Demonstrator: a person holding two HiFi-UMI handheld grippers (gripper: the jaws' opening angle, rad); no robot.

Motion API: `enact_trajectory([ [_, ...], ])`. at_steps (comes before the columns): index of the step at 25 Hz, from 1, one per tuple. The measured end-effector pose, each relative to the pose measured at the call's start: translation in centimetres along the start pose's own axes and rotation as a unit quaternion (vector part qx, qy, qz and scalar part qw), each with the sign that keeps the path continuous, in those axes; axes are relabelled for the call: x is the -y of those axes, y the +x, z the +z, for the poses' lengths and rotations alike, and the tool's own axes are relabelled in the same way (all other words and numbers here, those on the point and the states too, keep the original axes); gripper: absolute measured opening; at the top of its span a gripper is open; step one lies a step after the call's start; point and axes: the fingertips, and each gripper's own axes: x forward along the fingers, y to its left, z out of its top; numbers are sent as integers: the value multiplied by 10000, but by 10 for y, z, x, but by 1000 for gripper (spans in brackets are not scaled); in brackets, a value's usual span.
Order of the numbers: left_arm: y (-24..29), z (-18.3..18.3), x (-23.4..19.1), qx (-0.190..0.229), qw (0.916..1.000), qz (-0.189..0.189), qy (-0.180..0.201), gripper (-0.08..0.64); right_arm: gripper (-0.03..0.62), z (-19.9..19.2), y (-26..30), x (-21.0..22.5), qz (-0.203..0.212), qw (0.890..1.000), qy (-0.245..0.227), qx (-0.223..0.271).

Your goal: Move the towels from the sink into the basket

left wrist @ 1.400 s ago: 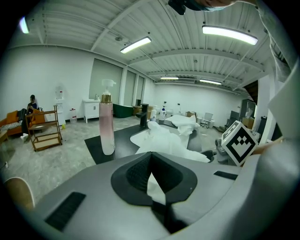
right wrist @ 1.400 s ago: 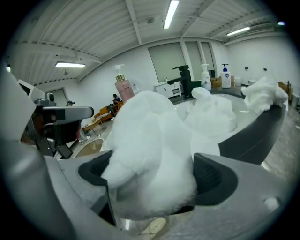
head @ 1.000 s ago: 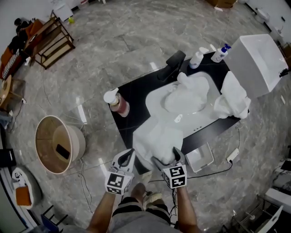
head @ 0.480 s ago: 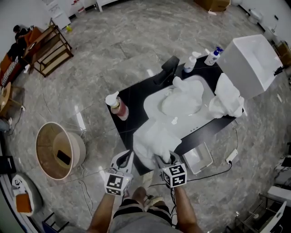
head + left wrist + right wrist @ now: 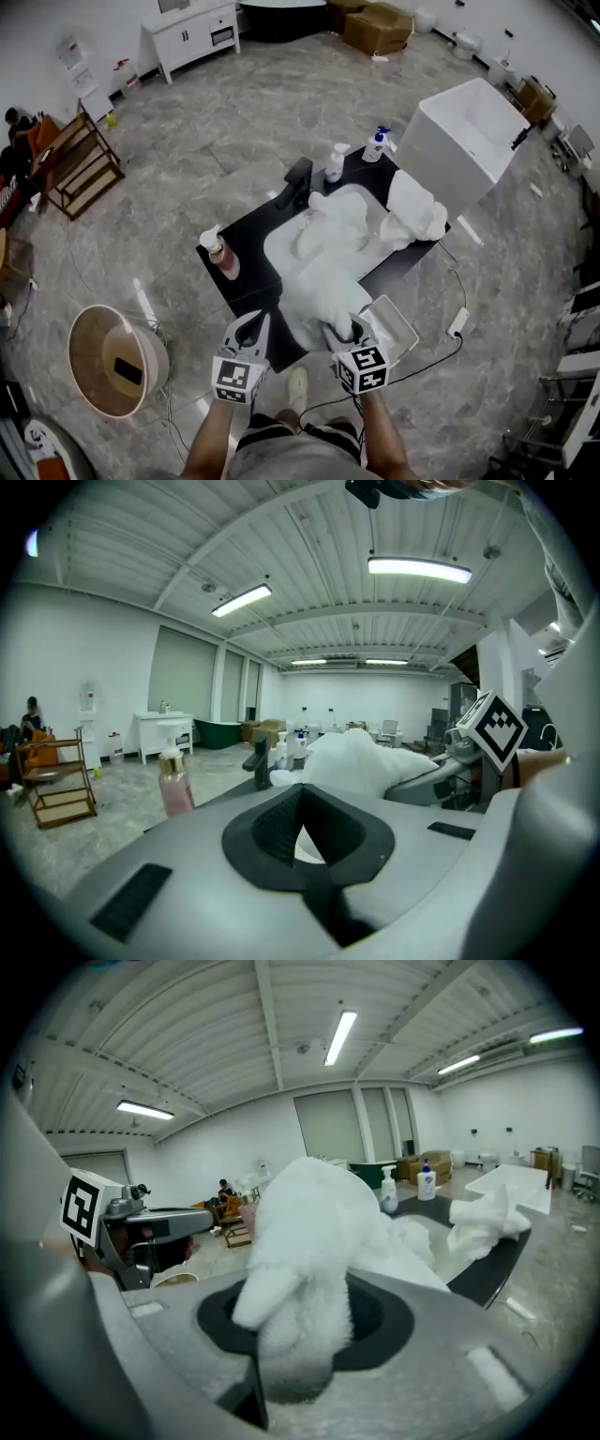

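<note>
Above black counter [image 5: 251, 239], right gripper [image 5: 343, 330] just clamped a fluffy, bunched white towel [image 5: 323, 289]; left gripper [image 5: 251, 328] closed empty.

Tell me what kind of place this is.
Probably a large workshop or test hall rather than a home bathroom: the sink counter stands alone on an open stone-look floor, a loose white tub sits beside it, and strip lights run along a bare ceiling.

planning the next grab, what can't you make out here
- Count of white cloth towels in the white sink: head view, folds merge.
- Dark flat thing in the round tan basket: head view, too small.
- Contact faces of the right tongs: right gripper view, the held fluffy white towel covers them.
</note>
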Motion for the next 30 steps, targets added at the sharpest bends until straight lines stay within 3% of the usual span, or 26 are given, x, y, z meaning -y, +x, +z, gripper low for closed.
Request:
enact_trajectory([
  [7,23,47,64,411,9953,-809,344,9,161,33,-83,39,-893,9941,-11,610],
  [14,50,79,149,606,9818,-1681,641,9,163,33,-170,98,-1902,9761,210,1025],
  [24,108,77,292,485,9539,-2836,849,9,163,-25,-284,194,-3094,9414,720,1132],
  [30,156,43,364,287,9427,-3187,941,9,163,-82,-308,258,-3412,9309,903,944],
])
